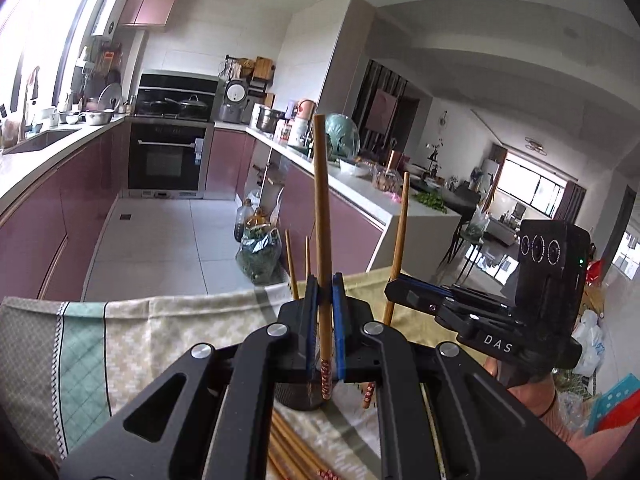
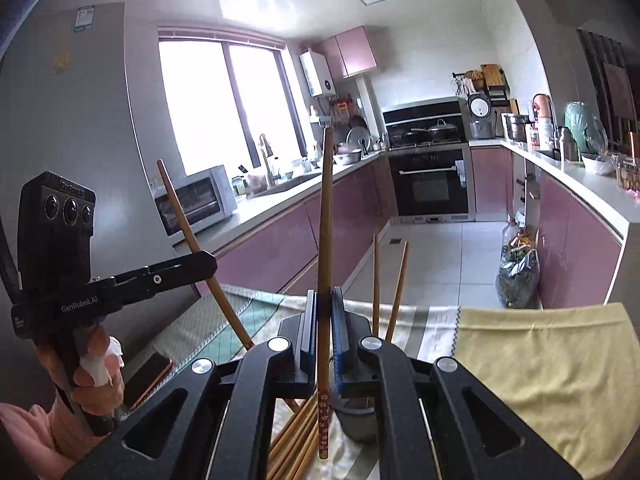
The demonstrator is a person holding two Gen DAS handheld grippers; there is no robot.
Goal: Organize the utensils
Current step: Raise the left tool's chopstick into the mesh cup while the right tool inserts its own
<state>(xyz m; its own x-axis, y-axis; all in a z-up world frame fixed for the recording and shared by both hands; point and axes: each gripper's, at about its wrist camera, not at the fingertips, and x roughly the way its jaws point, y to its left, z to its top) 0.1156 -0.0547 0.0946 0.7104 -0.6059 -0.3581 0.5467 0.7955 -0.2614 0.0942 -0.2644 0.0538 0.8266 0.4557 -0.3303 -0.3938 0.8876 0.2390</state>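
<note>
Above the cloth-covered table point(image 1: 168, 320), each hand pinches a single bamboo chopstick. Clamped between the left gripper's point(image 1: 325, 292) blue pads, the left chopstick point(image 1: 321, 208) stands nearly upright, patterned end down. Closed likewise, the right gripper point(image 2: 325, 308) holds its own chopstick point(image 2: 325, 220). Below them a dark holder cup point(image 2: 360, 420) has two chopsticks point(image 2: 376, 280) in it, loose chopsticks point(image 2: 292, 440) lying beside it.

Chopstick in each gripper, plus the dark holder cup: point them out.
Left gripper's chopstick point(image 1: 321, 208): left wrist view, mid shaft above the jaws.
Right gripper's chopstick point(image 2: 325, 216): right wrist view, mid shaft.
Holder cup point(image 2: 358, 426): right wrist view, dark wall under the gripper.
</note>
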